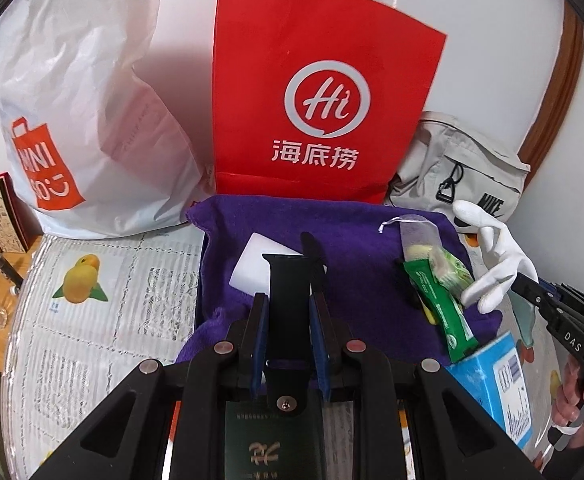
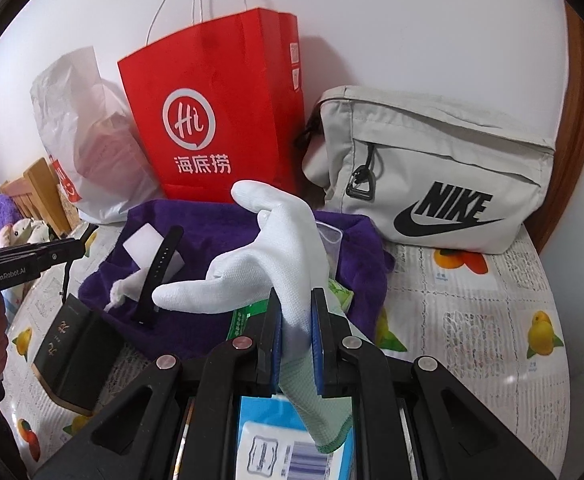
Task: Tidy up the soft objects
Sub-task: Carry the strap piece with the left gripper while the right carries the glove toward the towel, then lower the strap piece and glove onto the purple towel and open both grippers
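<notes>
A purple towel [image 1: 356, 236] [image 2: 195, 224] lies on the table with a white sponge block [image 1: 253, 268] [image 2: 141, 246], green snack packets [image 1: 446, 312] and a clear pouch [image 1: 418, 236] on it. My left gripper [image 1: 287, 308] is shut on a black watch strap [image 1: 287, 300], which also shows in the right wrist view [image 2: 159, 272]. My right gripper [image 2: 296, 320] is shut on a white glove [image 2: 275, 256], held above the towel; the glove also shows in the left wrist view [image 1: 492, 264].
A red paper bag [image 1: 320, 92] [image 2: 219, 112], a white plastic bag [image 1: 79, 112] and a grey Nike pouch [image 2: 432, 168] stand at the back against the wall. A blue box [image 1: 496, 380] and a dark booklet [image 2: 71, 344] lie near the front on the fruit-print tablecloth [image 1: 91, 320].
</notes>
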The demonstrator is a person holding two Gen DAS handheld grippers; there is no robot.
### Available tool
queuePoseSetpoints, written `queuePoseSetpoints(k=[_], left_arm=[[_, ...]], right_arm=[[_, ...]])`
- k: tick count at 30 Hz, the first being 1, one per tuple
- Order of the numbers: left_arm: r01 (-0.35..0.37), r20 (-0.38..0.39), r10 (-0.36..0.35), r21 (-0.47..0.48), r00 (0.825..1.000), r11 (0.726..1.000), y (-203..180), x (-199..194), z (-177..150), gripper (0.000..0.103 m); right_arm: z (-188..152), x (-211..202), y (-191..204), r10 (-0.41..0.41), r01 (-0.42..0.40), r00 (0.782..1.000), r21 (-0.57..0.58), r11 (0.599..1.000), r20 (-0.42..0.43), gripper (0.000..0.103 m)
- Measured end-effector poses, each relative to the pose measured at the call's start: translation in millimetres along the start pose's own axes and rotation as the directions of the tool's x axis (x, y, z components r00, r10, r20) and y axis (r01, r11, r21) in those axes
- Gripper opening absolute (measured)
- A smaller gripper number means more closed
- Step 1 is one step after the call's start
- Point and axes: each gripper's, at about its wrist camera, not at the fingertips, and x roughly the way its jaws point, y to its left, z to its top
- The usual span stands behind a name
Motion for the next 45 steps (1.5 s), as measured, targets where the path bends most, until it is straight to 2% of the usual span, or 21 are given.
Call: queuePoseSetpoints(k=[10,18,21,22,23,24,25,26,28,36,41,45], left_arm=[[0.012,-0.053,-0.013,-0.019,0.999,1.000,6.6,44.2,14.0,0.020],[0.014,-0.102,-0.018,-0.038,0.995,0.999,9.4,73.1,19.2,0.020],[0.016,-0.125,-0.021,-0.043,0.992,0.999,10.0,79.8,18.5,0.021],[0.013,-0.129,-0.018,-0.042,0.992,0.999,9.8,81.1,18.3,0.021],[0.013,-0.130,-0.019,-0.043,0.991,0.999,9.6,81.3,18.0,0.021],[0.019,-0.128,-0.025,-0.044,0.991,0.999,9.4,81.2,18.5,0.021],[0.021,-0.130,-0.027,-0.046,0.991,0.999,9.6,80.7,18.3,0.024],[0.018,-0.135,-0.025,-0.051,0.990,0.999,10.2,80.2,18.3,0.033],[0.005,-0.142,-0.014,-0.063,0.990,0.998,12.2,77.6,18.0,0.045],[-0.026,-0.114,0.016,-0.092,0.993,0.995,30.3,43.4,11.4,0.049],[-0.052,-0.094,0.041,-0.120,0.995,0.991,48.7,19.6,-2.0,0.051],[-0.057,-0.094,0.043,-0.145,0.995,0.988,64.9,3.0,-17.6,0.051]], right_arm=[[12.6,44.4,7.1,-0.007,0.004,0.998,-0.053,0.999,-0.064,0.013],[12.9,67.7,3.8,-0.017,0.010,0.993,-0.056,0.998,-0.121,0.018],[12.1,70.5,1.0,-0.012,0.005,0.991,-0.049,0.999,-0.131,0.025],[11.8,70.3,0.6,-0.012,0.005,0.991,-0.050,0.999,-0.132,0.035],[11.6,70.5,0.5,-0.013,0.007,0.991,-0.050,0.999,-0.136,0.049],[11.3,70.0,0.3,-0.017,0.010,0.990,-0.049,0.999,-0.138,0.055],[10.7,67.2,0.0,-0.014,0.009,0.991,-0.045,0.999,-0.130,0.064],[10.4,65.1,-0.7,-0.008,0.003,0.992,-0.041,0.999,-0.123,0.068],[9.3,57.4,0.0,0.015,-0.018,0.994,-0.035,0.999,-0.106,0.070],[-3.9,13.5,19.9,0.004,-0.007,0.998,-0.052,0.999,-0.062,0.071],[-32.0,-16.4,44.4,0.045,-0.048,0.997,-0.038,0.998,-0.063,0.072],[-62.1,-29.3,69.6,0.077,-0.081,0.992,-0.037,0.996,-0.099,0.072]])
